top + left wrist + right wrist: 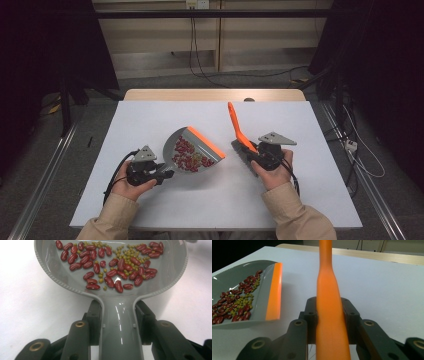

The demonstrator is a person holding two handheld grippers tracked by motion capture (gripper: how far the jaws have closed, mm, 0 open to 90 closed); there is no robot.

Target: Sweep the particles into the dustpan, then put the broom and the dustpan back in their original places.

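the left gripper (162,176) clamps the handle of the grey dustpan (192,150), beans (110,263) inside, its orange lip facing 2 o'clock; the right gripper (257,156) grips the orange brush (239,131) just beside it, handle running to 11 o'clock, bristles seemingly touching the surface (150,120)

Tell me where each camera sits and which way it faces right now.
High view: above the person's side, looking down on the white table; forearms, both hand-held grippers.
Left gripper view: on the left hand-held gripper, looking along the grey plastic dustpan of red beans.
Right gripper view: on the right hand-held gripper, looking up the orange brush handle.
All three views share the dustpan.
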